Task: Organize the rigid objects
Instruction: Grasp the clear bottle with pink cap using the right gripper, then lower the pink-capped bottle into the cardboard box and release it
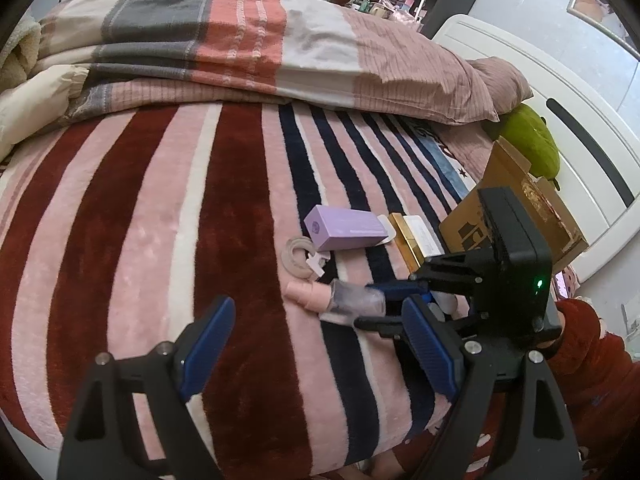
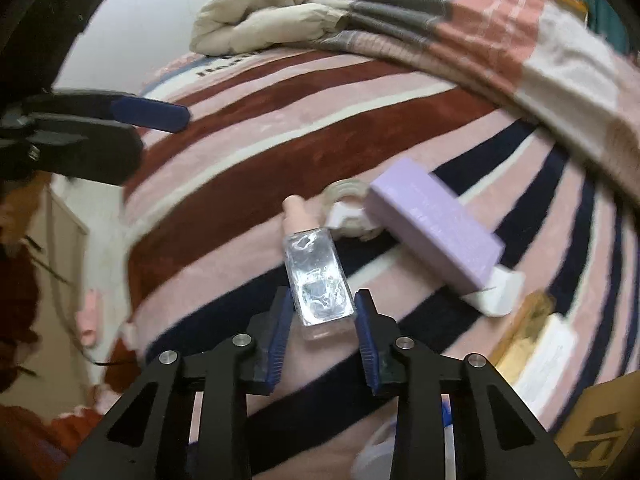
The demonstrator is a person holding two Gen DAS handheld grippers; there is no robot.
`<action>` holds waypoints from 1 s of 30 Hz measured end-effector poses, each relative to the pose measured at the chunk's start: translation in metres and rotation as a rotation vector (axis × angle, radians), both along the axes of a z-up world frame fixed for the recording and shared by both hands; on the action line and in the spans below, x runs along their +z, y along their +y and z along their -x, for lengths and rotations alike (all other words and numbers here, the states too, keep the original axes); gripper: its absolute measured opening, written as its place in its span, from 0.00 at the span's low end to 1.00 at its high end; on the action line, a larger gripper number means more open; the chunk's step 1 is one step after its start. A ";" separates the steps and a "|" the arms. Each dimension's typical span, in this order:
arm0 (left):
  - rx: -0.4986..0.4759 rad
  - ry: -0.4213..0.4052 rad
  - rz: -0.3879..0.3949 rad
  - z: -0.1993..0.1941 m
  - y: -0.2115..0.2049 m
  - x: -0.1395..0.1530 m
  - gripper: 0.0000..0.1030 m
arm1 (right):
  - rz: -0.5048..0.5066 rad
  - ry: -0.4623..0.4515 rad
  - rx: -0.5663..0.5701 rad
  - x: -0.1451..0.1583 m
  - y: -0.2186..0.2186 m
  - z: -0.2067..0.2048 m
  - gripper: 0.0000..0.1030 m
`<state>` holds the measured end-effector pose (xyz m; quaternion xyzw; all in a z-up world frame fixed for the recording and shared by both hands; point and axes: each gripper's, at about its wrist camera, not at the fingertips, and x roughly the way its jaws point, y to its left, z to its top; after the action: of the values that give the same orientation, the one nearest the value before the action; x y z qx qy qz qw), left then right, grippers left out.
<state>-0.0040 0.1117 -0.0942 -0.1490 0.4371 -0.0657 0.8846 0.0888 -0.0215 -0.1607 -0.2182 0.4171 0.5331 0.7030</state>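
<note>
A clear bottle with a pink cap lies on the striped blanket. My right gripper has its blue pads on either side of the bottle's base and looks closed on it; it also shows in the left wrist view at the bottle. A purple box, a clear tape ring and a gold and white box lie close by. My left gripper is open and empty above the blanket, left of the bottle.
A cardboard box stands at the bed's right side by a green plush and the white headboard. A folded quilt and pillows fill the far half of the bed.
</note>
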 end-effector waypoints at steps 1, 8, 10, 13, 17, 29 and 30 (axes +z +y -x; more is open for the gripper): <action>0.000 0.001 -0.001 0.000 0.001 0.000 0.81 | -0.003 0.007 0.001 -0.001 0.001 0.000 0.26; 0.009 0.011 0.002 0.001 0.002 -0.002 0.81 | 0.013 -0.032 0.006 -0.007 0.017 0.008 0.22; 0.007 0.016 0.004 0.002 0.002 -0.003 0.81 | 0.009 -0.076 -0.006 -0.003 0.020 0.013 0.22; -0.005 0.016 0.022 0.002 0.001 -0.002 0.81 | -0.035 -0.100 -0.017 0.011 0.017 0.020 0.22; -0.047 -0.006 0.077 -0.002 -0.006 0.004 0.81 | -0.109 -0.101 -0.010 0.042 0.008 0.031 0.22; -0.180 -0.182 0.155 -0.042 -0.065 0.070 0.49 | -0.258 -0.160 -0.146 0.129 -0.057 0.031 0.22; -0.203 -0.189 0.157 -0.050 -0.074 0.076 0.48 | -0.269 -0.152 -0.164 0.133 -0.067 0.026 0.22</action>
<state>0.0460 0.0378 -0.0180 -0.1662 0.3582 -0.2024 0.8962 0.0629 -0.0885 -0.0273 -0.1272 0.3042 0.5067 0.7966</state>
